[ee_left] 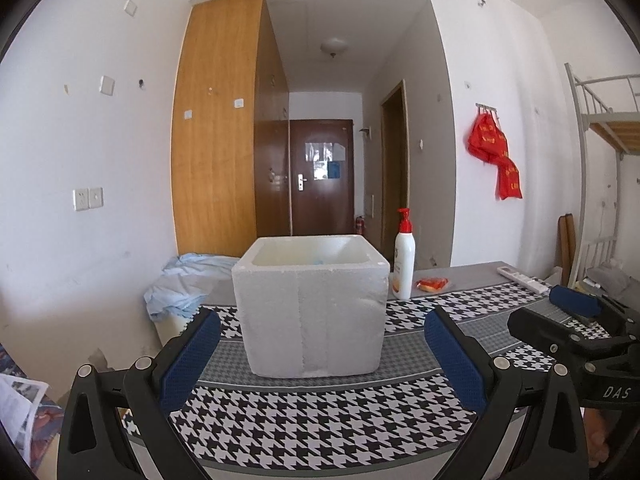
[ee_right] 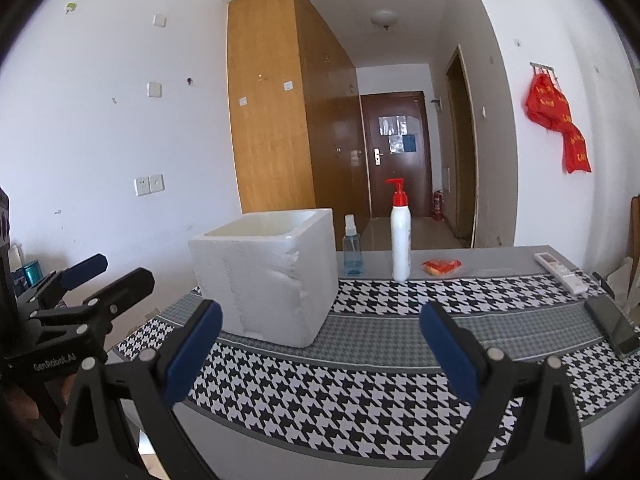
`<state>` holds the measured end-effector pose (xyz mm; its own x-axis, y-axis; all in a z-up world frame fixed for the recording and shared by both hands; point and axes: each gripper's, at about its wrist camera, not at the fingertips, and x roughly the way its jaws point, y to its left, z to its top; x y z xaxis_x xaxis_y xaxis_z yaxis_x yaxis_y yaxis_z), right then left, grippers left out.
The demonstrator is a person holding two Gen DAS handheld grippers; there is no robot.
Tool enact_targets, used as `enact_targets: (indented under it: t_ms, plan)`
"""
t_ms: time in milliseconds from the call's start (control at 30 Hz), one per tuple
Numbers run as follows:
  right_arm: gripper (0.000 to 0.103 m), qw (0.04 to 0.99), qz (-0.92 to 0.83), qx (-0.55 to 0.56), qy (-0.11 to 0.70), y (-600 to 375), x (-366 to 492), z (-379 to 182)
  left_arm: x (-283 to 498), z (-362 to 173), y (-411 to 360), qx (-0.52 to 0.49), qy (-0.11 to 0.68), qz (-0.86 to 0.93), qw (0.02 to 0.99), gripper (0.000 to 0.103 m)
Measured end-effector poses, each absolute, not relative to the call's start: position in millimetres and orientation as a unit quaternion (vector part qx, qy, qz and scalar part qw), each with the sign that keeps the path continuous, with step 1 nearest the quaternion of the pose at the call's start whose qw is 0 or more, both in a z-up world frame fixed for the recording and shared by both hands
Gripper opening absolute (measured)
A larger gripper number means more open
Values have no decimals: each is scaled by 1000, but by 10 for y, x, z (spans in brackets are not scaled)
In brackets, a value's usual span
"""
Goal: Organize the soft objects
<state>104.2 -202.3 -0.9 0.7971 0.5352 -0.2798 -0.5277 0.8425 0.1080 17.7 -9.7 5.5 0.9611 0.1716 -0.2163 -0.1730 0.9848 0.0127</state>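
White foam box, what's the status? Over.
Both claws, left and right, open, empty. White foam box upright on houndstooth cloth, untouched. Nothing blocking.

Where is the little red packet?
In both views the red packet lies on the table's far side, just right of the white pump bottle.

A houndstooth cloth (ee_right: 360, 380) covers the bench (ee_right: 460, 256). At its far edge stand a clear spray bottle (ee_right: 353, 248) of blue liquid and, just beside it, a white pump bottle (ee_right: 401, 236) with a red top. A crumpled red wrapper (ee_right: 442, 267) lies near that bottle. A white remote control (ee_right: 562, 273) and a dark phone (ee_right: 614, 327) lie toward the right end. Red banners (ee_right: 558, 120) hang on the wall. A wooden wardrobe (ee_right: 276, 112) stands behind, with a dark door (ee_right: 396, 152) down the hall and a metal bunk bed (ee_left: 600, 120) at the right.
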Motion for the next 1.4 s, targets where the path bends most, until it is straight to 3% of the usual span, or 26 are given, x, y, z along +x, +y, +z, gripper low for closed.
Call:
enact_targets:
  t_ms: [1400]
  plan:
    - [101,951,267,-1,155,-2043,968,-30,172,-55,-94,-10,118,92,989,102]
